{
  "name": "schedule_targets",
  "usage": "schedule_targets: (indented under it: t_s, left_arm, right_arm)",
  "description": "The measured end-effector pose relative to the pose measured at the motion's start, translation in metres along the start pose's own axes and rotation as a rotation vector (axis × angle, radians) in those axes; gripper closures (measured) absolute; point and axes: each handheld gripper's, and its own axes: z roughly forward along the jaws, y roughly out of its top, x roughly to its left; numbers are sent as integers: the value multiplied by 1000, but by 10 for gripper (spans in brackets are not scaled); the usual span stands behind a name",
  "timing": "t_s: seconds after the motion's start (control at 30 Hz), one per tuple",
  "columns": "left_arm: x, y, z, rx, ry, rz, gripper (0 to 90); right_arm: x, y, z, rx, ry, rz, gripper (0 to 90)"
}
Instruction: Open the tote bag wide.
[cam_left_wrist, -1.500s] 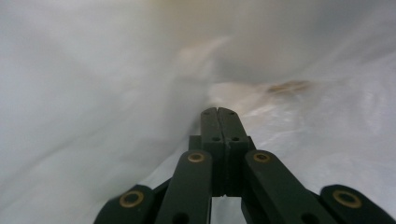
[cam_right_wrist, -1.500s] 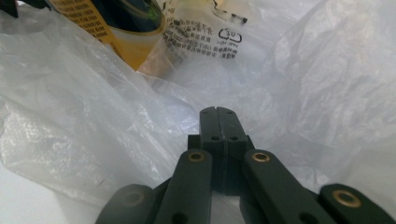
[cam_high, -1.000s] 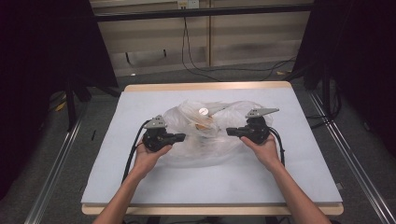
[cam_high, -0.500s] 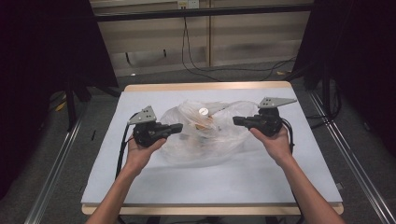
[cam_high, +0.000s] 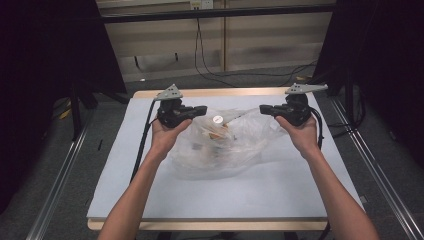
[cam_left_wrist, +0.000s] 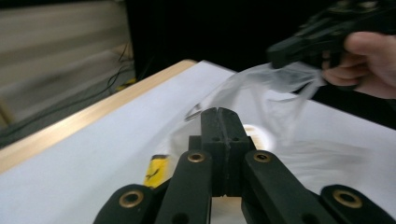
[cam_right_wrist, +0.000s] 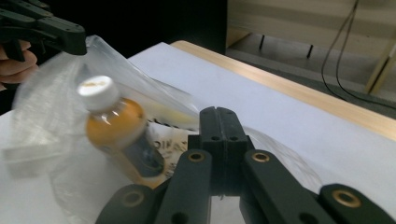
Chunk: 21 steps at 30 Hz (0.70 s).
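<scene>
Both tongs, left (cam_high: 202, 108) and right (cam_high: 263, 108), each pinching a clear bag (cam_high: 225, 150) edge, raised mid-table (cam_high: 300, 190).

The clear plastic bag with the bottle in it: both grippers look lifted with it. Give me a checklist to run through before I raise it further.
1. Left gripper shut on the clear plastic bag: ok, jaws pressed together in the left gripper view with film at their tips.
2. Right gripper shut on the bag: ok, jaws closed, film drawn to them.
3. Bag mouth held up between the grippers: ok.
4. White-capped bottle of orange liquid inside the bag: ok, tilted.
5. Bag bottom off the white table: not ok, it rests there.
6. Film tearing at the grips: cannot tell.
</scene>
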Motion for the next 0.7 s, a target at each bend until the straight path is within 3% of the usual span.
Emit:
schedule_targets:
  t_s: [0.1, 0.27, 0.4, 0.47, 0.57, 0.7]
  left_arm:
    - [7, -15, 18, 122, 30, 19, 900]
    - [15, -42, 32, 212, 46, 9, 900]
    - [15, -55, 38, 264, 54, 41, 900]
    - [13, -68, 42, 293, 58, 44, 900]
    - [15, -77, 44, 300, 47, 33, 900]
    - [16, -90, 47, 344, 51, 44, 900]
  right_arm:
    - [-12, -14, -1, 11, -18, 30, 900]
    - [-30, -40, 7, 43, -26, 89, 900]
    - [-31, -51, 18, 70, -13, 98, 900]
    - [-30, -56, 26, 88, -6, 91, 900]
    - [-29, -60, 35, 108, 2, 89, 900]
    - [-23, -73, 55, 150, 41, 84, 900]
